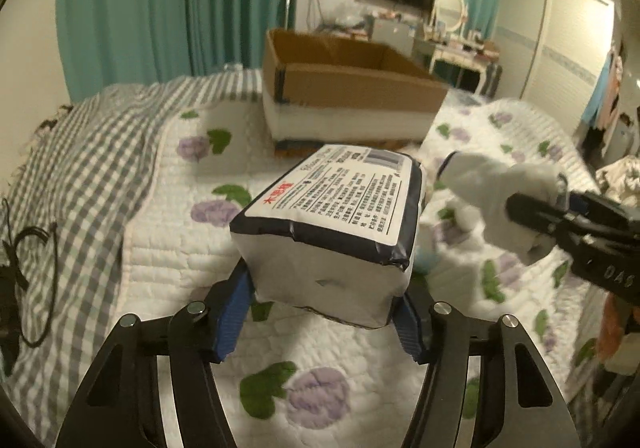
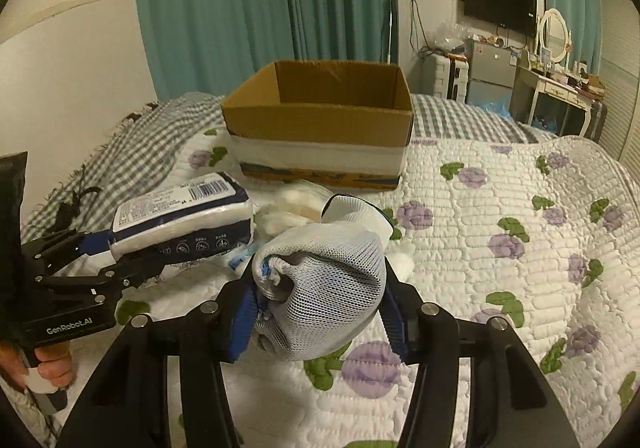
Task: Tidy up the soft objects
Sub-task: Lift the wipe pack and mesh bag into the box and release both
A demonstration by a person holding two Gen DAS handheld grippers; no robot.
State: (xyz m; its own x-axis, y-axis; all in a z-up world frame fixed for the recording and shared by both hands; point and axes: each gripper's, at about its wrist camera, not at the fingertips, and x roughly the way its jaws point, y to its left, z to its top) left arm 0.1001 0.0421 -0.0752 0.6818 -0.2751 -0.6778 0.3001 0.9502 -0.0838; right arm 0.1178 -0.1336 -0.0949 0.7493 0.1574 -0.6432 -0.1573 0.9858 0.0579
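Both tongs are loaded. Left gripper (image 1: 326, 298) has its blue-padded fingers clamped on the near end of a soft white and navy plastic-wrapped pack with a printed label (image 1: 340, 216), held lifted above the bed. Right gripper (image 2: 320, 312) is squeezed shut on a bunched white mesh fabric bag (image 2: 324, 288), also raised off the covers. The two loads hang near each other, pack to the left and mesh bag to the right, both short of the open brown cardboard box with a white band round its base (image 2: 320, 128), which stands farther back on the bed.

Between the held items and the box, a few pale soft things (image 2: 288, 208) lie on the white quilt with purple flowers and green leaves (image 2: 500, 248); they are too blurred to name. A grey and white checked blanket (image 1: 92, 152) lies along the quilt's left edge.

Judging by this, the sorting is at an early or middle stage: two items are picked up but not yet dropped in, the box's inside shows nothing from these angles though its floor is hidden, and the loose pieces on the quilt look left to gather.

Behind the bed hang teal curtains (image 2: 260, 8), with a wall-mounted television (image 2: 500, 4) further right.
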